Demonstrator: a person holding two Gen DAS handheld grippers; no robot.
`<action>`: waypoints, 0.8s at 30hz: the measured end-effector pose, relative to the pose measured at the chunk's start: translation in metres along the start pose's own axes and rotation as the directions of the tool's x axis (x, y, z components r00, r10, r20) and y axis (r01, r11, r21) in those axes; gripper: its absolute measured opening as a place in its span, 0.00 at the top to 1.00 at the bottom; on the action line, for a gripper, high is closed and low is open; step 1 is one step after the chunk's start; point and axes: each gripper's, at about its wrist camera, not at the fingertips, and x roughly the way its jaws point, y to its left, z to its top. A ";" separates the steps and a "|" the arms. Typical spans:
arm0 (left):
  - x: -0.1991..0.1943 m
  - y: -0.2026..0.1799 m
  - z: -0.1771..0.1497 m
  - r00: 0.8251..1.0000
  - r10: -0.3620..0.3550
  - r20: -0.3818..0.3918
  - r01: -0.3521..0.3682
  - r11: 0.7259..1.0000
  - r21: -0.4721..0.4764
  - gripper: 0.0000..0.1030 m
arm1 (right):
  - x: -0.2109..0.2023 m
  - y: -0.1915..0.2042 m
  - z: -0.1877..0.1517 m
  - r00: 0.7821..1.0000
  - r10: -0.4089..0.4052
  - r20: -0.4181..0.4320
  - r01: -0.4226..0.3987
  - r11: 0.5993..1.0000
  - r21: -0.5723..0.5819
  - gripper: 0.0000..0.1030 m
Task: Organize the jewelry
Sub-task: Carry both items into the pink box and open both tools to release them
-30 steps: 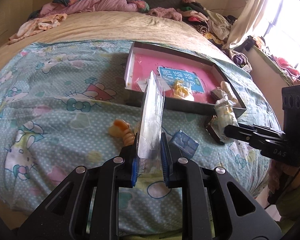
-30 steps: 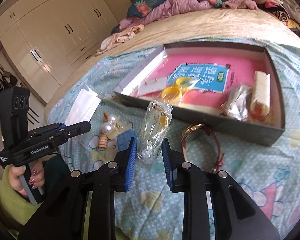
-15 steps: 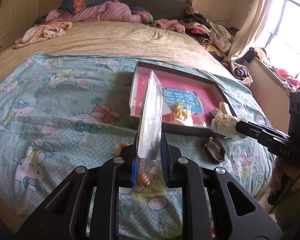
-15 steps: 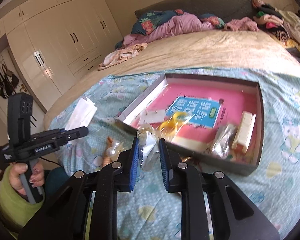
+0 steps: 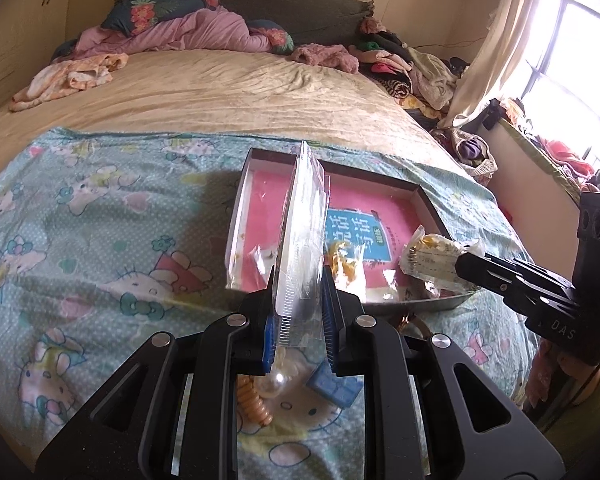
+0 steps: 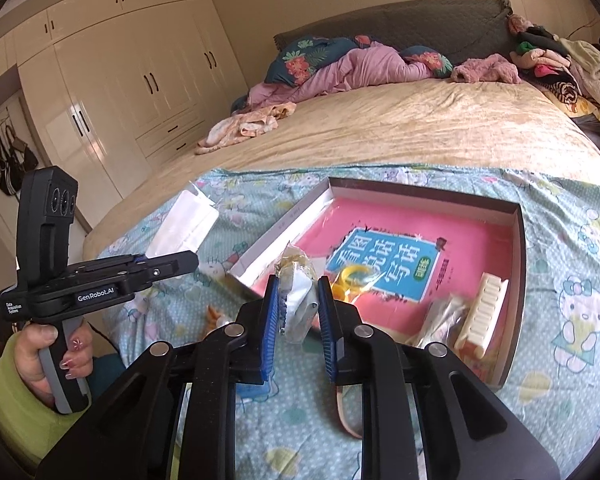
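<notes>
Both packets now lifted off the bedsheet [image 5: 100, 208] since earlier; left gripper [image 5: 298, 320] clamped on flat clear packet [image 5: 306, 216], left of box [image 6: 518, 248]; right gripper [image 6: 298, 308] clamped on crumpled jewelry bag [image 6: 296, 296], raised before box's near wall.

Two grippers are here, the left gripper [image 5: 298, 320] and the right gripper [image 6: 298, 312], and each one clamps one clear bag: a flat bag [image 5: 304, 232] in the left, a crumpled bag [image 6: 296, 300] in the right.

One open box [image 6: 518, 280] lies on the sheet [image 5: 100, 240]. Inside it I count one yellow item [image 6: 354, 276], one cream comb-like piece [image 6: 482, 316] and one more small bag [image 6: 440, 320].

On the sheet near the grippers I count one blue block [image 5: 336, 386], one pearl bead [image 5: 278, 380], one orange beaded piece [image 5: 254, 404] and one bangle [image 6: 344, 412].

One hand [image 6: 48, 352] shows, and one green sleeve [image 6: 8, 400].
</notes>
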 end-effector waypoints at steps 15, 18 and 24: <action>0.030 -0.017 0.027 1.000 -0.026 -0.010 0.026 0.999 0.025 0.89 | 0.007 -0.026 0.022 0.997 -0.055 0.048 0.054 0.998 0.020 0.82; 0.037 -0.024 0.030 1.000 -0.024 -0.012 0.024 0.999 0.044 0.89 | 0.009 -0.031 0.025 0.996 -0.066 0.055 0.065 0.998 0.023 0.82; 0.052 -0.033 0.034 0.999 -0.026 -0.027 0.028 0.997 0.069 0.89 | 0.017 -0.043 0.031 0.995 -0.082 0.062 0.080 0.996 0.044 0.82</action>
